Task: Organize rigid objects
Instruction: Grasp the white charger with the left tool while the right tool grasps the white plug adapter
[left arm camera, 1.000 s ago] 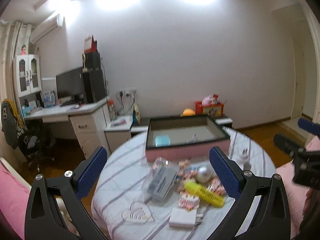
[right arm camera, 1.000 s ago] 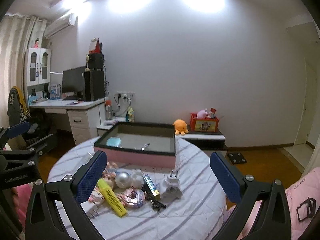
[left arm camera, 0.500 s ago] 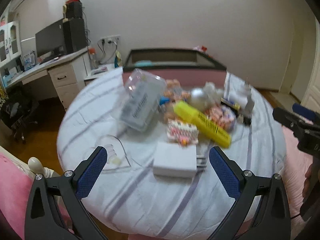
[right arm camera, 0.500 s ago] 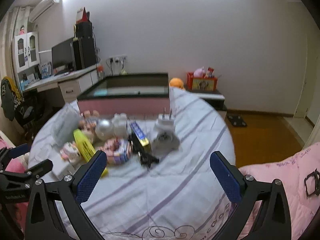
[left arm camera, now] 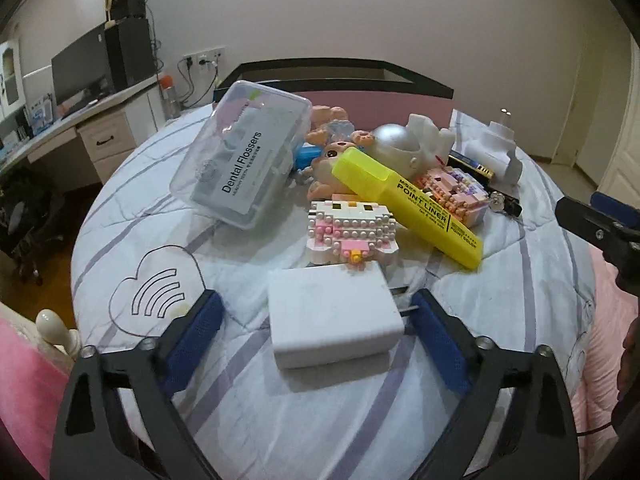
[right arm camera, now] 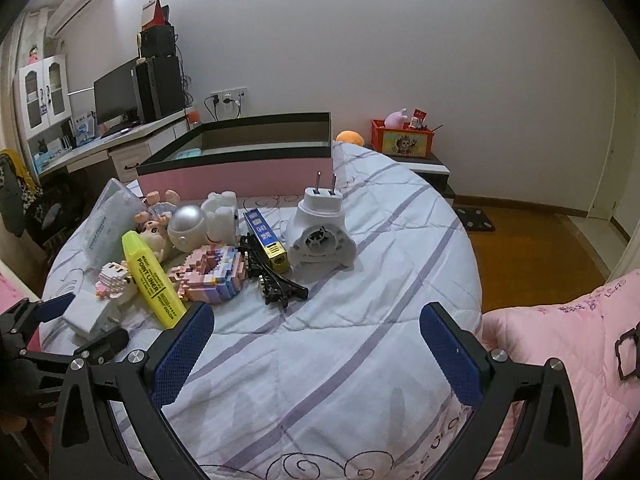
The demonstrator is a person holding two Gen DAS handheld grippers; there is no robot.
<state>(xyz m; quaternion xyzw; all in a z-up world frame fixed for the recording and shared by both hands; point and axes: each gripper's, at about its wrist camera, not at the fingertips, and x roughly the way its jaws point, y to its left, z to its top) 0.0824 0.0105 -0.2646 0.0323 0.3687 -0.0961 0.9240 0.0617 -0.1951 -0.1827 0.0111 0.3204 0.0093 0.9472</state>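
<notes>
the white charger block lies low in the middle of the left wrist picture, flat on the striped cover of the round table. we see our left claw around it, one blue pad on each side. the jaws have just been closing in, with the block between them. the left pad sits apart from the block. the right pad is near the block's metal prongs, but we cannot tell if it touches them. so the claw is not squeezing the block.

above the block, in the middle of the picture, sits a pink and white brick toy. a big yellow marker leans across the pile to its right. up and to the left lies a clear box of dental flossers, tilted. a silver ball sits behind the marker. a white plug adapter stands at the upper right. a long pink box with a dark rim sits at the far side of the table.

in the right wrist picture, our right claw is low in the frame over a bare part of the cover. its jaws are wide apart and hold nothing. the charger block shows at the left edge there, just beside the left claw's blue tip. a blue and gold box and a black clip lie in the middle of that picture.
</notes>
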